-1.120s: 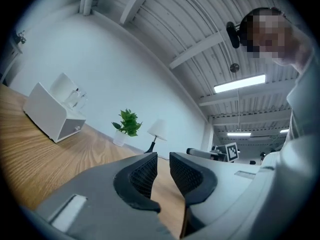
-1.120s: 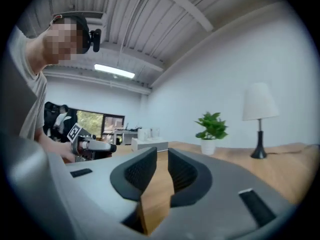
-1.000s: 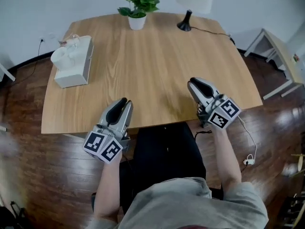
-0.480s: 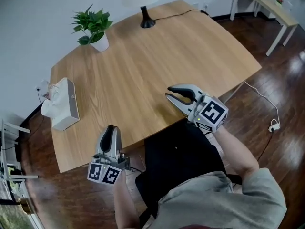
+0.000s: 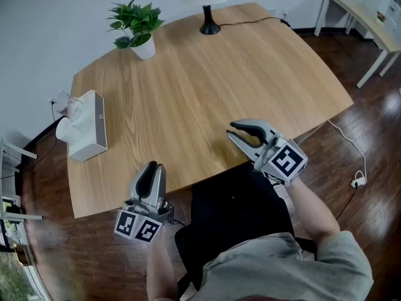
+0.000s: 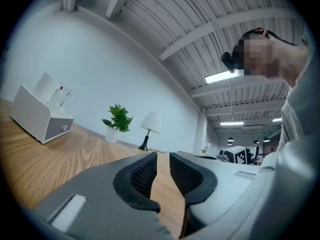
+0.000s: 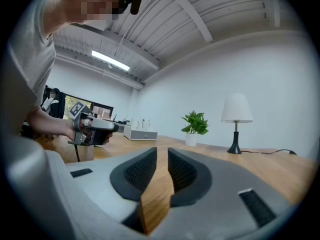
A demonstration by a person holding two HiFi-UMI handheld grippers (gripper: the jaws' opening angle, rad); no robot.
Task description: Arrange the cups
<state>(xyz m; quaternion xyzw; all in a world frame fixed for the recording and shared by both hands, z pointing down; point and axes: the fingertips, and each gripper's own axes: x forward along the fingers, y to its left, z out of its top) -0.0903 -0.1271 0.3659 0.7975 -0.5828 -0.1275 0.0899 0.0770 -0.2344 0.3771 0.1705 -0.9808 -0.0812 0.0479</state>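
A white box lies near the table's left edge, with clear cups on or by its outer end; the same cups top the box in the left gripper view. They are small and far off in the right gripper view, cups. My left gripper hovers at the table's front edge, shut, holding nothing. My right gripper hangs over the front right of the table, rolled on its side, shut and empty. Both are far from the cups. Between the jaws of the left gripper and of the right gripper only wood shows.
The wooden table carries a potted plant and a lamp at its far edge. A white side table stands at the right on the dark floor, with a cable trailing below it.
The head view has swung, so the table now sits turned in the picture. My right gripper has rolled onto its side and sunk a little. The left one has hardly moved.
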